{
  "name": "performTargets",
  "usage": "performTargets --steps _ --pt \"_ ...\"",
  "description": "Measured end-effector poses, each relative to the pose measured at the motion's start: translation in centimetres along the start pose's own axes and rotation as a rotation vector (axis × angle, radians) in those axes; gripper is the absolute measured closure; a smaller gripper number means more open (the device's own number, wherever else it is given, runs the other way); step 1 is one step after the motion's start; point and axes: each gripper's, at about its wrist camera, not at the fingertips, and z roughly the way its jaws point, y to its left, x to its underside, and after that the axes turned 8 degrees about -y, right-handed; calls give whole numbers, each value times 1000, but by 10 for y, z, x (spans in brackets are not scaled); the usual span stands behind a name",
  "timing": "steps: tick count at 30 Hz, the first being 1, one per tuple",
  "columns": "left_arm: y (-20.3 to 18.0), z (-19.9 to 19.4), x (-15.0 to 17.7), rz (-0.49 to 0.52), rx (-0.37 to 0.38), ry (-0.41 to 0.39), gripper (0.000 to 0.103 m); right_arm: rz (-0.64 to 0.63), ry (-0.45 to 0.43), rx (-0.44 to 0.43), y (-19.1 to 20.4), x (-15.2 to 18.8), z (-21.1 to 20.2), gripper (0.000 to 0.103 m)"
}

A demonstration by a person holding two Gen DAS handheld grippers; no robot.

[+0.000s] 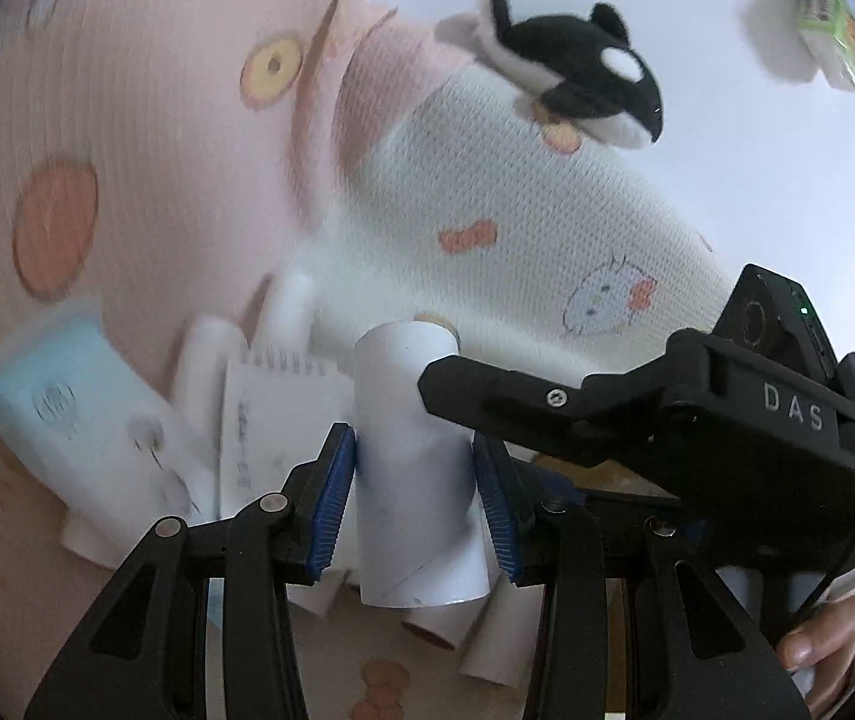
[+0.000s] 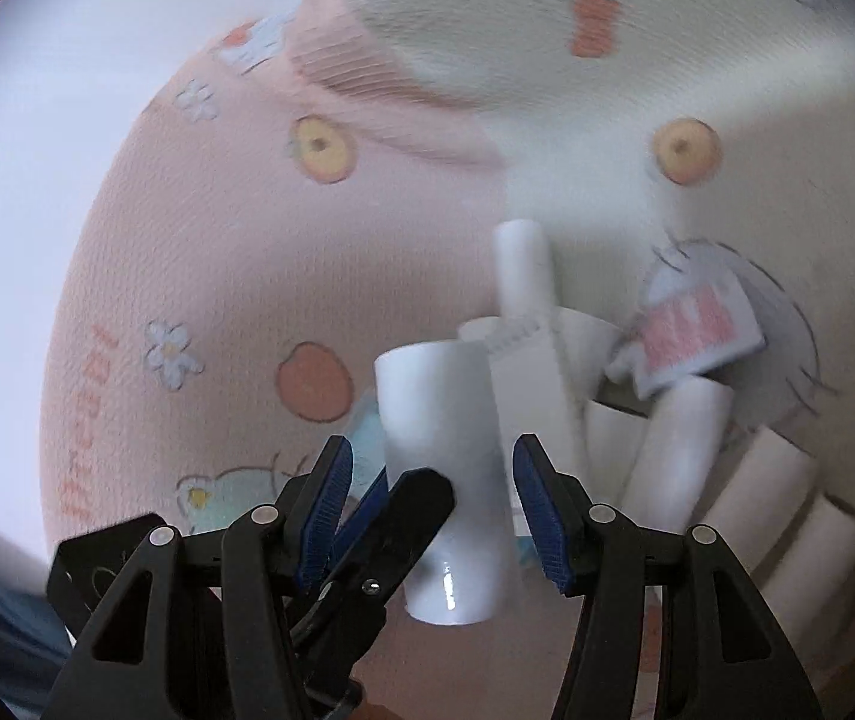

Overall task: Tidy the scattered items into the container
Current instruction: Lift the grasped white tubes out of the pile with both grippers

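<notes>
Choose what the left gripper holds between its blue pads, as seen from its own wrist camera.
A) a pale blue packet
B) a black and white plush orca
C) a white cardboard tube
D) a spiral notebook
C: the white cardboard tube stands between the left gripper's blue pads, pressed from both sides, while the plush orca lies far off on the fabric container's edge.

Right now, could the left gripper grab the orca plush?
Probably not. The left gripper is clamped on a white tube, so its jaws are full, and the orca plush seems to lie beyond the fabric basket wall.
</notes>
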Motion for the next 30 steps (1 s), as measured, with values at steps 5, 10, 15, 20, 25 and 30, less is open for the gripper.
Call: performTargets --steps 5,10,15,20,25,30 --pt "16 8 7 -45 -21 26 58 -12 41 66 -5 7 19 50" --pt "29 12 10 -65 -57 36 58 -13 26 111 -10 9 22 49" --pt "57 18 9 -193 -33 56 58 -55 -9 260 -16 6 15 49" --pt "78 29 0 -271 -11 87 58 -141 40 300 -14 15 19 49" --pt "86 38 -4 -344 38 110 58 -292 86 276 6 25 28 49" --pt "88 47 0 -381 63 160 58 -369 109 271 17 33 34 49"
